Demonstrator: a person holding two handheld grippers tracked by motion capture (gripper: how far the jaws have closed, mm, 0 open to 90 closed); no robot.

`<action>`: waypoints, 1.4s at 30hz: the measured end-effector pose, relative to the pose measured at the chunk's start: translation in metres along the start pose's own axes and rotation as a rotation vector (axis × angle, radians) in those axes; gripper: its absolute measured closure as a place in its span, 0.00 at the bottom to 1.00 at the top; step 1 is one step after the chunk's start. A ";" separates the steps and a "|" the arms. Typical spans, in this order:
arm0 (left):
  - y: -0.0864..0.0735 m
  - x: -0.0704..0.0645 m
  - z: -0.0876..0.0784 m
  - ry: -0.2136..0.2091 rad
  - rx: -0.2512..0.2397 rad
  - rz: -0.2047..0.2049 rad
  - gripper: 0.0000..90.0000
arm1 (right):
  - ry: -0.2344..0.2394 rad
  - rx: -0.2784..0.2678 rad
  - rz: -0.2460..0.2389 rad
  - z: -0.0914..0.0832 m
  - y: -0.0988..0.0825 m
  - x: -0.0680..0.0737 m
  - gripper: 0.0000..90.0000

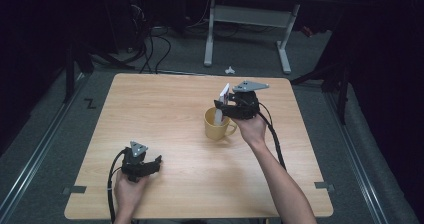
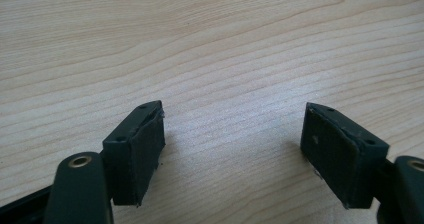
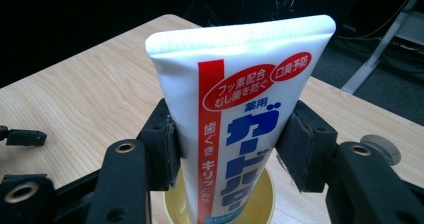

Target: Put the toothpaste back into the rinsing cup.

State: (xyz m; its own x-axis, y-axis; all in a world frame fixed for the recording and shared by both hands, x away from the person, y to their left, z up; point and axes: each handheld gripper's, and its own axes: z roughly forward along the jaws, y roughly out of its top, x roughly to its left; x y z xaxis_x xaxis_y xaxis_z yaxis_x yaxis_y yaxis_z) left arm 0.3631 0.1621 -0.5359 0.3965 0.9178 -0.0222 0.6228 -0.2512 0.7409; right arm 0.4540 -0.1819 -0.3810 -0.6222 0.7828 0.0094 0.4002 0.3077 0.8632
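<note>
Jaws of your right gripper (image 3: 227, 144) are clamped on the two edges of a white toothpaste tube (image 3: 235, 119), one pad pressed to each side of it. The tube stands upright with its flat crimped end on top; red and blue print runs down its face. Its lower end is down inside a yellow mug (image 3: 260, 204), whose rim shows just beneath the jaws in the right gripper view.

In the high view your right gripper (image 1: 223, 105) sits directly over the mug (image 1: 216, 124), right of the table's centre, with the tube (image 1: 223, 96) sticking up above the jaws and slightly tilted. The mug's handle points toward your right hand (image 1: 252, 129). The grey three-cornered plate rides on top of the gripper and its cable trails back along your forearm.

Your left gripper (image 2: 232, 149) is gaping wide with nothing between the pads; bare wood grain lies below them. In the high view it (image 1: 152, 163) rests low over the wooden table (image 1: 165, 109) near the front left, well apart from the mug, held in your left hand (image 1: 129, 189).
</note>
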 end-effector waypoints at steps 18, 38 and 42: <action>0.000 0.000 0.000 0.000 -0.001 -0.001 0.29 | -0.010 0.026 0.006 0.009 -0.007 -0.001 0.53; 0.000 0.000 0.000 0.000 0.000 -0.001 0.29 | -0.023 0.066 -0.002 0.022 -0.017 0.000 0.53; 0.000 0.000 0.000 -0.001 0.000 -0.001 0.29 | -0.023 0.071 0.000 0.024 -0.020 0.000 0.53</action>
State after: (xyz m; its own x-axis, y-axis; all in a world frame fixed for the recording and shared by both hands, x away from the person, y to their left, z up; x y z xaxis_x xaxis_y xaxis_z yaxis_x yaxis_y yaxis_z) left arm 0.3631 0.1622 -0.5359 0.3966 0.9177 -0.0235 0.6229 -0.2502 0.7412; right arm 0.4624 -0.1756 -0.4099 -0.6069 0.7948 -0.0032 0.4472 0.3448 0.8253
